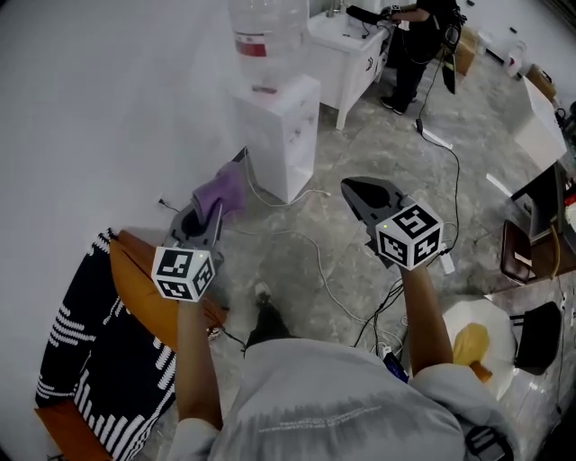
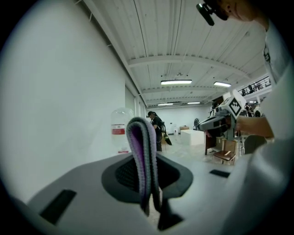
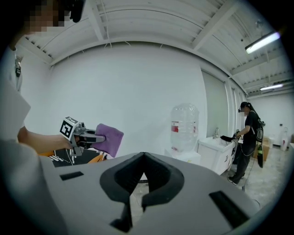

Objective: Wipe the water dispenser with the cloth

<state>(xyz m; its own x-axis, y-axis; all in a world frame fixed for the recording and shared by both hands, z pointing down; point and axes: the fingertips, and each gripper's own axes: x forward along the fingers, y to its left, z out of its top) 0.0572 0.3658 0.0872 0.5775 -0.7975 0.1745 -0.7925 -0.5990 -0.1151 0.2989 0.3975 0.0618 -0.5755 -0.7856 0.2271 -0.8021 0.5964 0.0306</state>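
Here, the left gripper [image 1: 214,214] is clenched on a folded purple cloth [image 2: 142,151]. The cloth stands upright between its jaws and bunches out beyond their tips. The right gripper [image 3: 144,156] is closed on nothing, its jaws meeting at the tips, and it is held to the right of the left gripper at about the same reach.

The water dispenser [image 1: 281,135] is a white cabinet with a clear bottle [image 1: 265,27] on top. It stands against the wall ahead of both grippers, well apart from the cloth, so wiping appears not yet begun.

To wipe well, the left gripper likely needs to carry the cloth forward and keep a firm clamp. The loose, broad fold should meet the cabinet, not the hard jaw tips. Strokes are probably best kept light, with the right gripper clear of the bottle.
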